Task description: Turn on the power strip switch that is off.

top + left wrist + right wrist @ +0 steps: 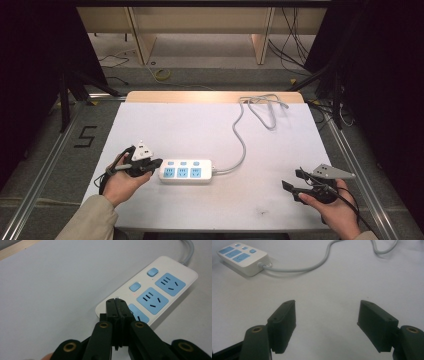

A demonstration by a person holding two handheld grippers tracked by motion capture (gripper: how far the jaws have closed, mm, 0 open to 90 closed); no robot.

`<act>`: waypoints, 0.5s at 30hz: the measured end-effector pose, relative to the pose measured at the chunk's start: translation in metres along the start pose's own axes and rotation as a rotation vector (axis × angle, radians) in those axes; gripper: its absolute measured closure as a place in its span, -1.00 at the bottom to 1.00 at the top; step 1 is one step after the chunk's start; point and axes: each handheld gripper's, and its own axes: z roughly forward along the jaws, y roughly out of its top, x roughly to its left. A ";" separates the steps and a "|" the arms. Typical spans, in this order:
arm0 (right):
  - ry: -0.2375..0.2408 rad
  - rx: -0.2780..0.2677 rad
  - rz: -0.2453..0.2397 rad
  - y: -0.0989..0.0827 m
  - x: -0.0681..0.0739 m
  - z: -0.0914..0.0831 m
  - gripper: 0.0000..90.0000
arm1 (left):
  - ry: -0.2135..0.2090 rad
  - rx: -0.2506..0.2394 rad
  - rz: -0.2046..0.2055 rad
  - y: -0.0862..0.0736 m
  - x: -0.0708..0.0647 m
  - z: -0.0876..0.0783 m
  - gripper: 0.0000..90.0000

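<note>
Power strip (185, 171) lying flat on the white tabletop (200, 130), sitting toward seven o'clock of the surface, long side running from nine to three o'clock, three blue sockets facing up along the six o'clock edge and three small blue buttons lined up along the twelve o'clock edge. Grey cord (243, 140) leaving the strip's three o'clock end, snaking up toward one o'clock and bunching in loose loops near the far edge of the tabletop. Left hand-held gripper (156, 162) hovering right at the strip's nine o'clock end, jaws pressed together with nothing between them, tips pointing at the corner nearest the first button; in the left gripper view (116, 301), closed tips overlapping that button's corner of the white casing, contact impossible to confirm, a tiny red light glowing beside the middle button (135, 286). Right hand-held gripper (294, 181) resting low at about four o'clock on the tabletop, well apart from the strip, jaws standing wide apart and empty, pointing toward nine o'clock; in the right gripper view (327, 322), bare white surface lying between the two black pads, strip (242, 258) sitting far off at eleven o'clock.
</note>
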 end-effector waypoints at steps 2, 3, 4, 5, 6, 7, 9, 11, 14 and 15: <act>0.000 0.001 -0.001 0.000 0.000 0.000 -0.31 | -0.003 0.002 0.004 0.002 0.000 0.001 0.99; 0.000 0.001 -0.001 0.000 0.000 0.000 -0.31 | -0.003 0.001 0.004 0.002 -0.001 0.001 0.99; 0.000 0.001 -0.001 0.000 0.000 0.000 -0.31 | -0.005 0.001 0.004 0.003 -0.001 0.002 0.99; 0.000 0.001 -0.001 0.000 0.000 0.000 -0.31 | -0.005 0.001 0.004 0.004 -0.001 0.002 0.99; 0.000 0.001 -0.001 0.000 0.000 0.000 -0.31 | -0.006 0.000 0.005 0.005 -0.002 0.003 0.99; 0.000 0.001 -0.001 0.000 0.000 0.000 -0.31 | -0.008 0.001 0.007 0.006 -0.002 0.003 0.99; -0.001 0.000 -0.003 0.000 0.000 0.000 -0.31 | -0.005 0.001 0.009 0.007 -0.002 0.004 0.99; -0.002 0.001 -0.003 0.000 0.000 0.000 -0.31 | -0.004 0.001 0.013 0.007 -0.002 0.006 0.99; -0.002 0.001 -0.003 0.000 0.000 0.000 -0.31 | -0.008 0.005 0.009 0.009 -0.002 0.007 0.99; -0.002 -0.001 -0.003 0.000 0.000 0.000 -0.31 | -0.009 0.006 0.009 0.010 -0.002 0.007 0.99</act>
